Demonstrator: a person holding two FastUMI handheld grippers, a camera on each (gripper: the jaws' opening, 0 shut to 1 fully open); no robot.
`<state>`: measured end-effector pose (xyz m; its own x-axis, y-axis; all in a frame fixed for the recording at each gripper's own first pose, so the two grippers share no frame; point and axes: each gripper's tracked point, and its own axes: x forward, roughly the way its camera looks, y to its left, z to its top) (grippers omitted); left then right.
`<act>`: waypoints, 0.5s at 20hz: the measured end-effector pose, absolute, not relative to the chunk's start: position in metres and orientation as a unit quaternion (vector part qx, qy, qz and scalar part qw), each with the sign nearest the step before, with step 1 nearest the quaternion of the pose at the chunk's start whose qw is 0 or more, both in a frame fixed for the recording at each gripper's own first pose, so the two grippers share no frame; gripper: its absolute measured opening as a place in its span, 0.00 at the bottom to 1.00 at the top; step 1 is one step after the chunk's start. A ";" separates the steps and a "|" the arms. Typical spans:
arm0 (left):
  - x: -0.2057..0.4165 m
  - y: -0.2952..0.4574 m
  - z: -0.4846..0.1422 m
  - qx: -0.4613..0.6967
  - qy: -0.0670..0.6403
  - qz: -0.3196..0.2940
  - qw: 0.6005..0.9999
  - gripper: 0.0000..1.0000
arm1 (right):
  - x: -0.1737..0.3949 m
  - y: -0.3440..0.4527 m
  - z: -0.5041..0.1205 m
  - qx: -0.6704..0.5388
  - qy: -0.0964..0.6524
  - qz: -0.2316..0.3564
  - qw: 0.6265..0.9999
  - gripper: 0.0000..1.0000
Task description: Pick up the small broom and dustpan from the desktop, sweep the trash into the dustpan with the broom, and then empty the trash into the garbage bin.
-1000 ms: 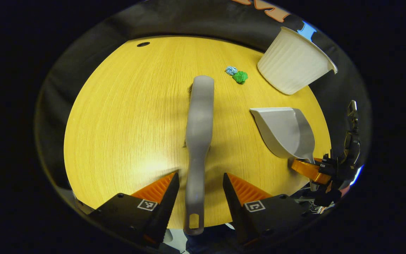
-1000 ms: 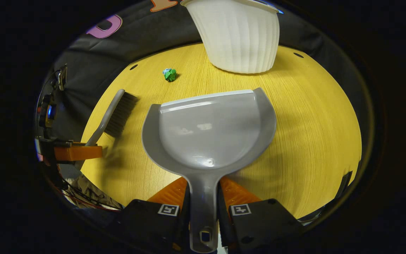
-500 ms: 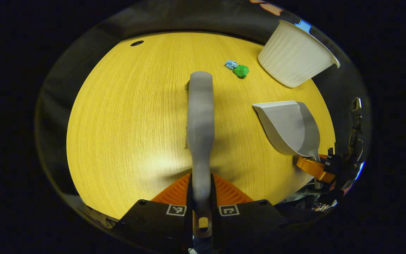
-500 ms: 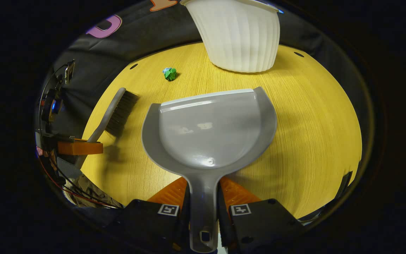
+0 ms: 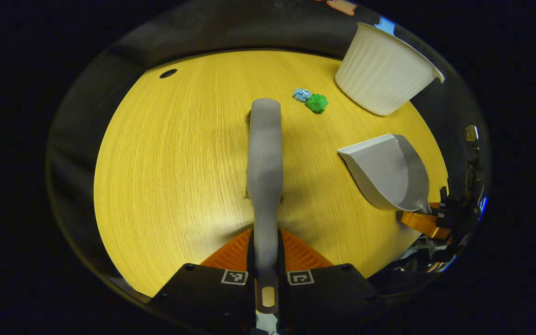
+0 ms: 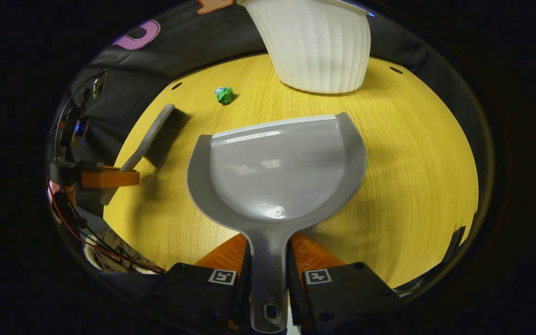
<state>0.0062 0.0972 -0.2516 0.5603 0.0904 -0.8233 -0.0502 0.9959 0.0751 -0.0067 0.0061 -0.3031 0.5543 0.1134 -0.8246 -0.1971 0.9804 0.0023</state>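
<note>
Left gripper [image 5: 265, 242] clamps broom [image 5: 264, 153], right gripper [image 6: 268, 256] dustpan [image 6: 277, 172] (bin [image 6: 317, 44] beyond trash [image 6: 224, 95]).

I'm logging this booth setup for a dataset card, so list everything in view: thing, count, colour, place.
broom: 1, grey with dark bristles, handle clamped in the left gripper, head toward the trash
dustpan: 1, grey, handle clamped in the right gripper, mouth toward the bin
green paper ball: 1, green, on the desktop ahead of the broom
blue paper ball: 1, pale blue, touching or right beside the green one
garbage bin: 1, white, ribbed, at the far edge of the desktop
desktop: 1, yellow wood grain, with small dark holes near the far edge
left gripper: 1, shut on the broom handle
right gripper: 1, shut on the dustpan handle
</note>
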 end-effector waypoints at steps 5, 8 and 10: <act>0.055 0.126 -0.238 0.108 0.456 0.023 0.883 0.17 | -0.010 0.004 -0.306 -0.064 0.472 0.092 0.874 0.35; 0.088 0.135 -0.231 0.164 0.444 0.006 0.881 0.16 | -0.009 0.003 -0.306 -0.067 0.471 0.094 0.875 0.39; 0.110 0.134 -0.229 0.207 0.436 -0.024 0.876 0.16 | -0.008 0.004 -0.306 -0.069 0.468 0.095 0.876 0.39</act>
<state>0.1095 0.1341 -0.2287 0.6195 0.1382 -0.7728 0.2232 0.9127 0.3422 -0.0085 0.0039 -0.3065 0.5441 0.1025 -0.8327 -0.2310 0.9724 -0.0313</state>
